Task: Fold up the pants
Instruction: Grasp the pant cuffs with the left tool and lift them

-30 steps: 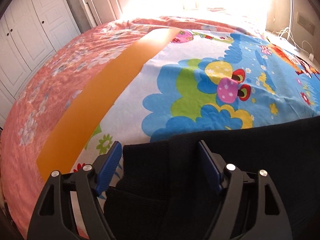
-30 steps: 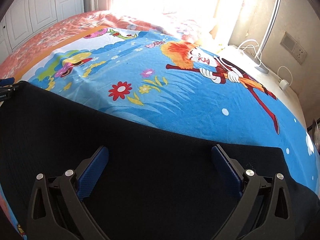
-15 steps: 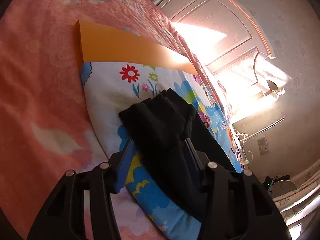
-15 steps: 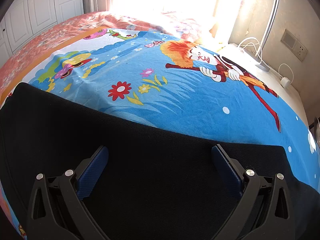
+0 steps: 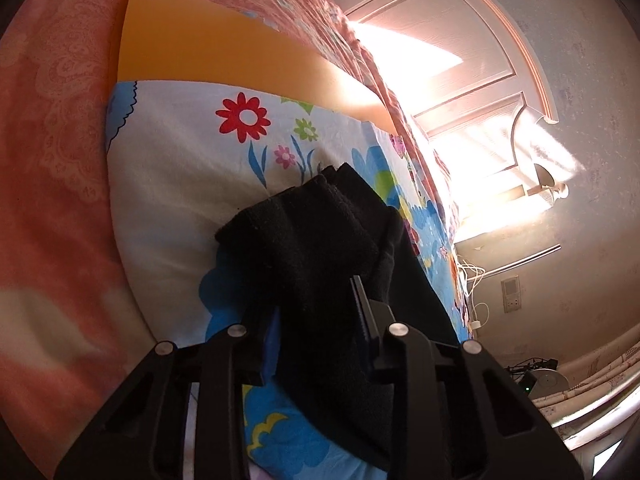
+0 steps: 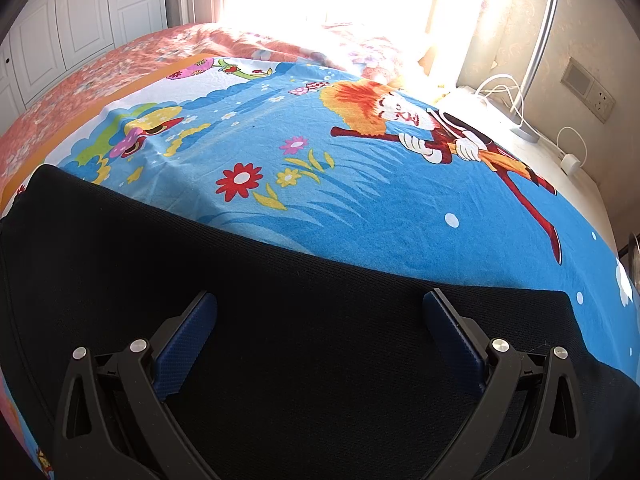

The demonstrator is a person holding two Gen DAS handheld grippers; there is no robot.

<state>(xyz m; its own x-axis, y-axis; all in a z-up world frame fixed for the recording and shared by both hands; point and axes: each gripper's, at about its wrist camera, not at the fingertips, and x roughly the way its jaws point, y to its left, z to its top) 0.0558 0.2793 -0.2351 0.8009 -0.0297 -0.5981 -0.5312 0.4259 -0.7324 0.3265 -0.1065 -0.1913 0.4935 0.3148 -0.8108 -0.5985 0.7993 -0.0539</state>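
Note:
Black pants (image 6: 168,264) lie flat across the near part of a bed, on a blue cartoon-print sheet (image 6: 360,200). In the left wrist view my left gripper (image 5: 316,312) is rolled sideways and shut on a bunched end of the pants (image 5: 312,240), which stands up between the fingers. In the right wrist view my right gripper (image 6: 320,312) is open wide, its blue pads (image 6: 188,336) resting low over the flat black cloth, holding nothing.
An orange sheet strip (image 5: 224,48) and a pink floral cover (image 5: 52,160) lie beyond the print sheet. White wardrobe doors (image 6: 80,24) stand at the left. A lamp (image 6: 536,56), cables and a wall socket (image 6: 588,88) are at the right bedside.
My left gripper has rolled sideways and closed from open onto the end of the pants, bunching it up. My right gripper has stayed open in place.

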